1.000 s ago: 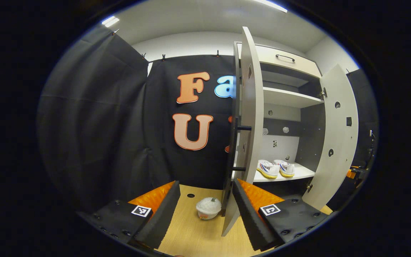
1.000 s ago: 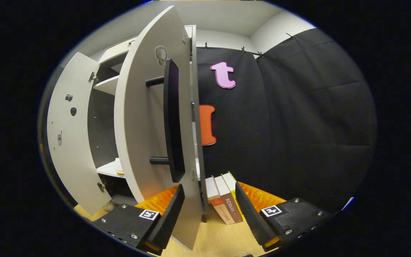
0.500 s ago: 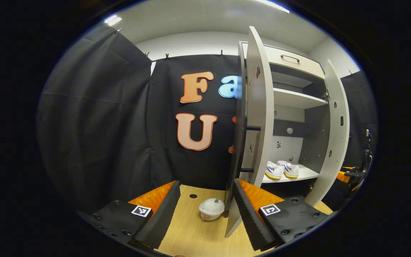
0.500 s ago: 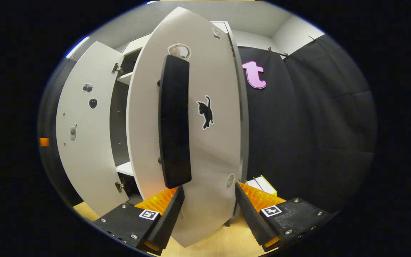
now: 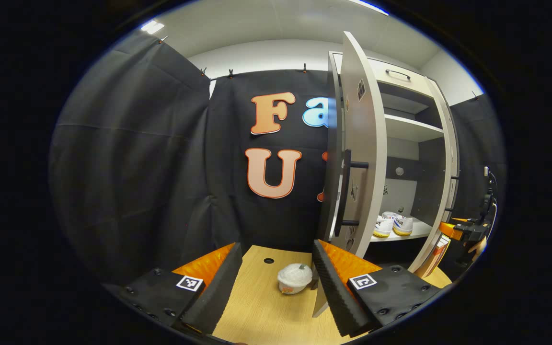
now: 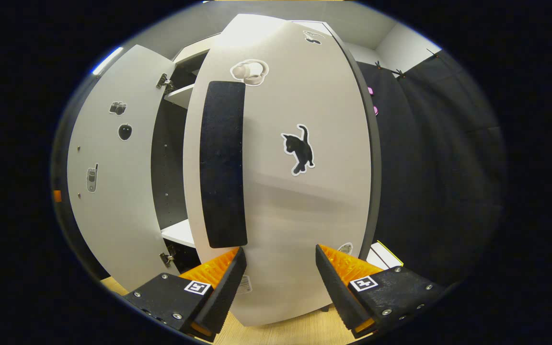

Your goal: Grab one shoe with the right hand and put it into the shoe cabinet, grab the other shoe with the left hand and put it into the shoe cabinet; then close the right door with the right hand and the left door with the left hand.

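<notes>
Inside cabinet [image 5: 415, 129]: two shoes [image 5: 393, 225] side by side on the lower shelf.
Doors: two, left door [image 5: 360, 158] ajar, right door [image 6: 300, 182] part-closed.
Left gripper [image 5: 276, 282]: spread, holding nothing, beside left door.
Right gripper [image 6: 280, 282]: spread, holding nothing, facing right door.
Cup [image 5: 294, 278]: one, near left door.

Two shoes [image 5: 393, 225] sit on one cabinet shelf. The cabinet has two doors [image 6: 281, 167], each with one dark handle [image 6: 222, 163]. One white lidded cup [image 5: 294, 278] stands on the bench [image 5: 261, 311]. Two tongs [image 5: 276, 287] are open.
</notes>
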The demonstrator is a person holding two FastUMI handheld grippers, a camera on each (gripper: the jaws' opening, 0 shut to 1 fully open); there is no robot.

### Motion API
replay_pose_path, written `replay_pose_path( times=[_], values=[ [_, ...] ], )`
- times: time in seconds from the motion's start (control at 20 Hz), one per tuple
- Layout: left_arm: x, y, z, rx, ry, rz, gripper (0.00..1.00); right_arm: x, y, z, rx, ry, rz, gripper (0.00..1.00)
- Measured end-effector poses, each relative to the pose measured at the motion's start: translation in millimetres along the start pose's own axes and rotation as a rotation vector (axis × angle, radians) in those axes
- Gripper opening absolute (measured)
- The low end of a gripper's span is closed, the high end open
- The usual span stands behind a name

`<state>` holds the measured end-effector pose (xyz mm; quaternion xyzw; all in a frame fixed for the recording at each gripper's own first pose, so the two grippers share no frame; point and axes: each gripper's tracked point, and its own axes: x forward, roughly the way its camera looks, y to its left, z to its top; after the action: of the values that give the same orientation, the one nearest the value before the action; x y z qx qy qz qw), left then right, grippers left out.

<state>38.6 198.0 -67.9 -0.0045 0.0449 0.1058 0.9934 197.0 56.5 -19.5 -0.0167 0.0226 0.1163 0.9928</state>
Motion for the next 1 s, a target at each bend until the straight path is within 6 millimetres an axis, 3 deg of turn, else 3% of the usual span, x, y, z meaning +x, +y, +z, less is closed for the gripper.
replay_pose_path(
  times=[0.4, 1.0],
  values=[
    [30.5, -2.1, -27.2, 0.005, 0.037, -0.014, 0.95, 9.6, 3.2, 0.2, -0.004, 0.016, -0.025, 0.90],
    [71.5, -46.1, -55.9, -0.089, 0.051, -0.176, 0.95, 19.3, 5.1, 2.1, -0.014, 0.024, -0.044, 0.90]
  ],
)
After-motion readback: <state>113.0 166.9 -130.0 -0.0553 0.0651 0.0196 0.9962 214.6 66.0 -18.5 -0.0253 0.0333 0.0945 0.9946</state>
